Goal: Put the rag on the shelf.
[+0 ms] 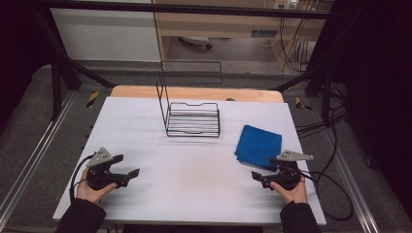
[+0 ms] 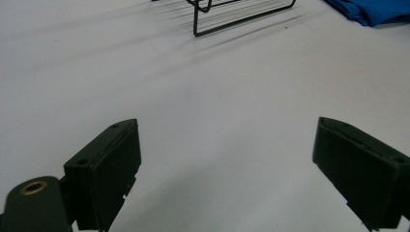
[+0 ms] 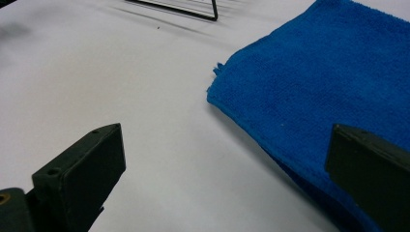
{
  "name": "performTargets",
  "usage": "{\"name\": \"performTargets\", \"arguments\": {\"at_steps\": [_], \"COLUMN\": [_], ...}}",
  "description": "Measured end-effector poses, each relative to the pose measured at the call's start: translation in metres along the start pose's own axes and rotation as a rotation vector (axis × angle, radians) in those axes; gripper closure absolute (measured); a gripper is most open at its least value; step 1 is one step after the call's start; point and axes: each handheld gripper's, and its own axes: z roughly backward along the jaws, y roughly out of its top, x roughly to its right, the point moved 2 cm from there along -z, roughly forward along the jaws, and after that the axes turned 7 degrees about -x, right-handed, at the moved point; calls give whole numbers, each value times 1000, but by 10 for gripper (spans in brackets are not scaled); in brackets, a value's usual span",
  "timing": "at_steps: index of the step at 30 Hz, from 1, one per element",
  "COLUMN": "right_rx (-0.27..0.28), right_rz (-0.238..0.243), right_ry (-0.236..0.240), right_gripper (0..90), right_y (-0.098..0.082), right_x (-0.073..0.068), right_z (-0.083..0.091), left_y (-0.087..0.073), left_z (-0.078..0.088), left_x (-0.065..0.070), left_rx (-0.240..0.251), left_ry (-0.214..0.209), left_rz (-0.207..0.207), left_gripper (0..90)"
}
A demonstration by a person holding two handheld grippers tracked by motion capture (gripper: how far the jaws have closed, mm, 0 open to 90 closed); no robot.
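A folded blue towel [image 1: 259, 145] lies flat on the white table [image 1: 194, 199], right of centre. A black wire rack [image 1: 193, 119] stands upright behind the table's middle. My left gripper [image 1: 125, 166] rests near the front left, held in a hand, jaws wide open with nothing between them [image 2: 227, 145]. At the front right my right gripper [image 1: 266, 170] sits just in front of the towel's near corner, also open and empty [image 3: 227, 145]. In the right gripper view the towel [image 3: 329, 77] lies ahead and to the right, its near edge running under the right jaw.
The rack's near corner [image 2: 241, 14] and a corner of the towel [image 2: 372, 9] appear far ahead in the left gripper view. A wooden strip [image 1: 194, 92] borders the table's far edge. Cables [image 1: 335, 194] trail off the right side. Black frame bars surround the table.
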Motion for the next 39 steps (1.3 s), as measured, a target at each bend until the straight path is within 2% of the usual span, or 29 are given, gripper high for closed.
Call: {"name": "performTargets", "arguments": {"at_steps": [11, 17, 24, 28, 29, 30, 31, 35, 39], "right_rx": [-2, -16, -14, -36, -39, -55, -55, -91, -124], "right_rz": [7, 30, 25, 44, 46, 55, 55, 76, 79], "right_ry": [-38, -62, -78, -89, -84, -99, -99, -106, -119], "right_gripper": [12, 14, 43, 88, 107, 158, 158, 267, 336], "right_y": [9, 20, 37, 46, 48, 51, 51, 54, 53], "right_x": [-5, -9, -12, -14, -14, -12, -12, -9, -7], "right_z": [-9, -15, -21, -28, -30, -35, -35, -46, -55], "left_y": [0, 0, -1, -1, -1, -1, -1, -1, -1], "left_z": [-1, -2, -3, -3, -3, -3, -3, -2, -2], "left_x": [0, -1, -1, 0, -1, -1, -1, -1, -1], "left_rx": [0, -7, -17, -15, -14, -14, -13, -13, -13], "left_ry": [1, 4, 4, 6, 6, 6, 7, 7, 6], "left_rz": [9, 4, 3, 4, 4, 4, 4, 4, 4], "left_gripper": [102, 103, 104, 105, 105, 106, 106, 107, 108]}}
